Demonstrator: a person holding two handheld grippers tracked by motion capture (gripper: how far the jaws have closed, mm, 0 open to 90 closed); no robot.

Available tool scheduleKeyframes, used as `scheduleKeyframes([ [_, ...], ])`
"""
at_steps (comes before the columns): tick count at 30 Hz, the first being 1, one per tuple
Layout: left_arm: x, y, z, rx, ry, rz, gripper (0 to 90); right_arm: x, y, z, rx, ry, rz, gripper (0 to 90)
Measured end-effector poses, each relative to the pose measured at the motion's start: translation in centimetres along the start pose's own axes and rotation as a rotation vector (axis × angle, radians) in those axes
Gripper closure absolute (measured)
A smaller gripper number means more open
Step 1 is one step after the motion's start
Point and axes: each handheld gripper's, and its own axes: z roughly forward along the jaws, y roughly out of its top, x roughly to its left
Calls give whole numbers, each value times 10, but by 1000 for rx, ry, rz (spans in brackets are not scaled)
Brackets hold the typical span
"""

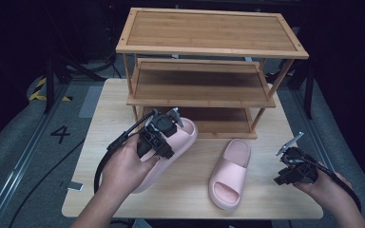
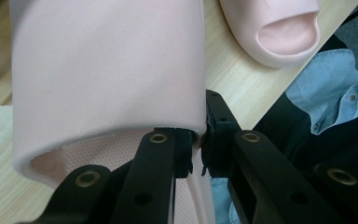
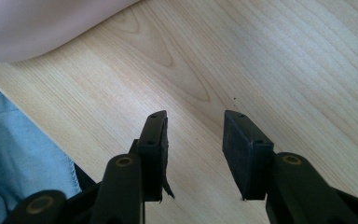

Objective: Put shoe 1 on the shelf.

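While the left gripper [image 1: 160, 134] pinches the side wall of a pink slipper [image 2: 107, 70], lifting its heel end off the table [image 1: 185, 190], the right gripper [image 3: 193, 140] hovers w/ jaws apart, nothing btwn them, over bare wood. Second slipper [image 1: 230, 173] lies flat nearby, between both grippers. Behind: wooden shoe rack [image 1: 209, 47].

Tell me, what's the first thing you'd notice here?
The two pink slippers: the left gripper pinches the edge of one slipper by the wooden rack, and the other slipper lies flat on the table. The right gripper hovers open near the table's right edge.
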Motion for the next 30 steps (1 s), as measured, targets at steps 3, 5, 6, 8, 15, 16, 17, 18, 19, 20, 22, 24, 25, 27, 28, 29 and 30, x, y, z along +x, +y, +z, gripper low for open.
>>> scheduleKeyframes([
  [3, 2, 3, -11, -10, -17, 15, 832, -1, 0, 1, -1, 0, 4, 605],
  [5, 3, 5, -16, -15, -25, 23, 832, -2, 0, 2, 5, 3, 4, 606],
  [6, 3, 6, -19, -19, -24, 27, 832, -2, 0, 3, 5, 3, 5, 606],
  [8, 4, 10, -27, -15, -13, 32, 832, -1, 0, 4, 9, 5, 8, 606],
  [15, 6, 22, -46, -38, 0, 42, 832, -1, -3, 5, 8, 4, 9, 607],
  [16, 6, 24, -48, -36, 0, 42, 832, -1, -3, 5, 11, 5, 13, 606],
  [17, 6, 27, -51, -40, 7, 48, 832, -1, -4, 6, 9, 7, 14, 606],
  [18, 6, 28, -52, -41, 7, 49, 832, -1, -5, 5, 11, 7, 11, 606],
  [19, 7, 30, -54, -45, 10, 56, 832, -1, -5, 6, 11, 6, 15, 606],
  [20, 7, 32, -55, -49, 11, 60, 832, -1, -6, 6, 10, 8, 17, 606],
  [22, 8, 36, -57, -52, 9, 67, 832, -1, -6, 6, 10, 6, 19, 606],
  [24, 9, 40, -58, -55, 11, 72, 831, -1, -7, 5, 10, 3, 20, 606],
  [25, 9, 43, -59, -60, 15, 73, 831, -1, -7, 5, 9, 6, 17, 605],
  [27, 10, 49, -61, -64, 23, 84, 831, -1, -8, 5, 9, 6, 18, 606],
  [28, 10, 52, -62, -69, 25, 83, 831, -1, -8, 5, 8, 6, 21, 606],
  [29, 11, 54, -62, -67, 29, 86, 831, -1, -8, 5, 8, 6, 21, 605],
  [30, 11, 54, -62, -67, 29, 86, 831, -1, -8, 6, 10, 5, 23, 605],
])
